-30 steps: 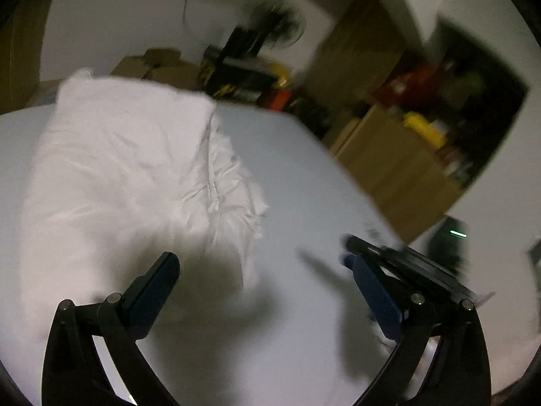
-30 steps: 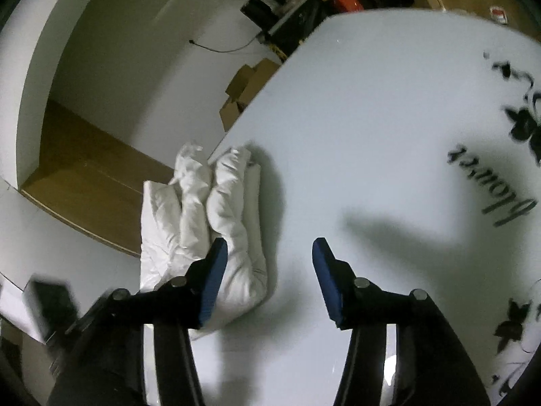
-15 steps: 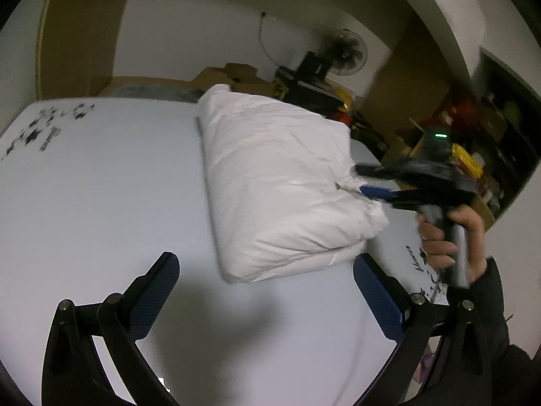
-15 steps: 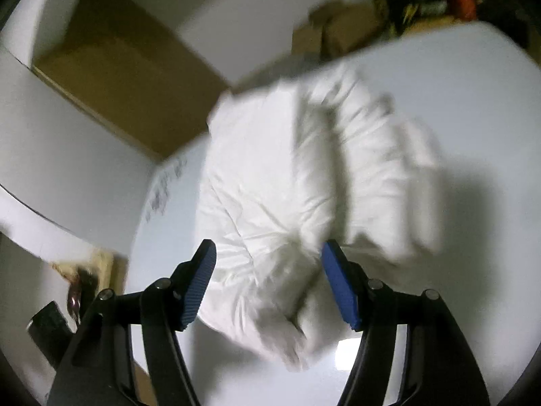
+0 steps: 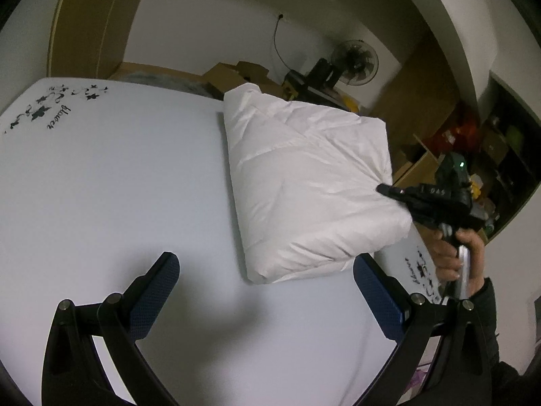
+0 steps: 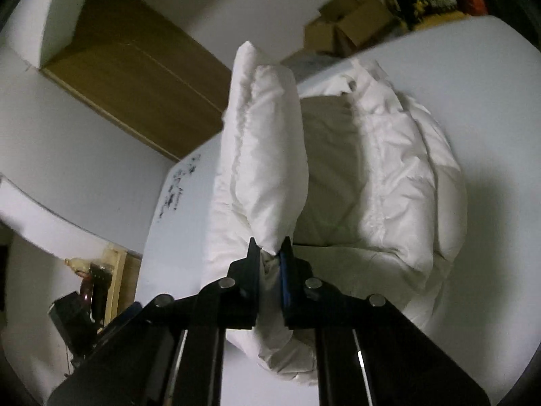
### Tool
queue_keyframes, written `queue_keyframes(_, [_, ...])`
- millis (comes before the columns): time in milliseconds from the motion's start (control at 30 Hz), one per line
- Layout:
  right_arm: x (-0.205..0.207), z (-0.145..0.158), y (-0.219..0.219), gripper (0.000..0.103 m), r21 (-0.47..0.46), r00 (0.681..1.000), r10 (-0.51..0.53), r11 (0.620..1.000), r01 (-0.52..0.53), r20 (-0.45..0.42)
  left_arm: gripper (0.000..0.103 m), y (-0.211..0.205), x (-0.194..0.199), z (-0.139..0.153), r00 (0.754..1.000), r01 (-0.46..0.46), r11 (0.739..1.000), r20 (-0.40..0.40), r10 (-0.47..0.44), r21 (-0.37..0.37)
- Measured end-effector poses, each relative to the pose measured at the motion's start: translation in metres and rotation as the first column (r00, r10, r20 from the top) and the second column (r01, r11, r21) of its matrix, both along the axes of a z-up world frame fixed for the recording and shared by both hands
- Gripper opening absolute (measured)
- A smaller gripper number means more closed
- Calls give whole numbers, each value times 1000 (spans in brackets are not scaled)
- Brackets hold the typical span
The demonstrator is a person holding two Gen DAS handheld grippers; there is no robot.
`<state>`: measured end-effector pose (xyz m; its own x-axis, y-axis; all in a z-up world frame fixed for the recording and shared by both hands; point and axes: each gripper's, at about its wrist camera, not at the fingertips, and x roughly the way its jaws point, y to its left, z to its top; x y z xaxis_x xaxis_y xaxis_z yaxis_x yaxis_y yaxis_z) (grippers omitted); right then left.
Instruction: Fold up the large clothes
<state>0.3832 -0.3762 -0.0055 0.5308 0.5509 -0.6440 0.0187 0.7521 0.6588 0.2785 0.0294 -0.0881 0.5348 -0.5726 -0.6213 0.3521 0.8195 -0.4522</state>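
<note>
A puffy white padded garment point(image 5: 304, 176) lies folded on the white table point(image 5: 118, 186). My left gripper point(image 5: 267, 287) is open and empty, hovering just short of the garment's near edge. In the right wrist view my right gripper point(image 6: 270, 253) is shut on a top layer of the garment point(image 6: 267, 142) and lifts that flap upright, showing the greyish lining point(image 6: 331, 169) beneath. The right gripper point(image 5: 402, 194) also shows in the left wrist view, at the garment's right edge, held by a hand point(image 5: 453, 253).
Black floral print and lettering point(image 5: 50, 108) mark the table's far left corner. Cardboard boxes point(image 5: 236, 74), a fan point(image 5: 355, 62) and cluttered shelves point(image 5: 473, 142) stand beyond the table's far and right edges. A wooden wall panel point(image 6: 135, 67) lies behind.
My right gripper has closed on the garment's top layer and raised it. My left gripper has stayed open and swung round, and now faces the garment from the near side.
</note>
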Motion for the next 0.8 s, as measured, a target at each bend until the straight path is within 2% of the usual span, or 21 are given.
queue_keyframes(33, [2,-7,0,19,-10,1000,-8,1000,8,-20,103,0,-1,-2,1000,1,1000,-5,-1,-6])
queue_keyframes(100, [1,-23,-1,41,-35,997,-24,999,22,-74,103,0,-2,-5,1000,9,1000,-18,-9,-13])
queue_keyframes(133, [4,-31,-4,59,-31,994,-39,999,36,-98,103,0,-3,-7,1000,13,1000,-25,-13,-15])
queue_keyframes(233, [-1,-34,-26,63,15,992,-98,995,100,-82,103,0,-6,-8,999,19,1000,-34,-19,-10])
queue_keyframes(300, [5,-33,-39,72,7,986,-140,990,141,-91,103,3,-6,-11,999,12,1000,-40,-12,-5])
queue_keyframes(400, [16,-37,-30,75,12,992,-46,999,48,-118,103,9,-6,-11,999,-2,1000,-45,1,-17])
queue_keyframes(500, [16,-44,1,81,8,979,105,994,-105,-173,103,13,-7,-12,999,-14,1000,-41,13,-23])
queue_keyframes(600, [10,-41,14,81,-46,975,135,988,-145,-176,103,12,-6,-16,998,-24,999,-59,22,-27])
queue_keyframes(700, [18,-33,29,77,-205,977,111,967,-148,-179,103,8,-4,-16,997,-27,999,-72,25,-25])
queue_keyframes(767, [22,-27,36,62,-223,980,114,963,-148,-160,103,7,-6,-16,997,-24,999,-71,22,-29])
queue_keyframes(800, [21,-22,38,58,-213,982,128,964,-156,-139,103,8,-6,-16,997,-24,999,-70,22,-31])
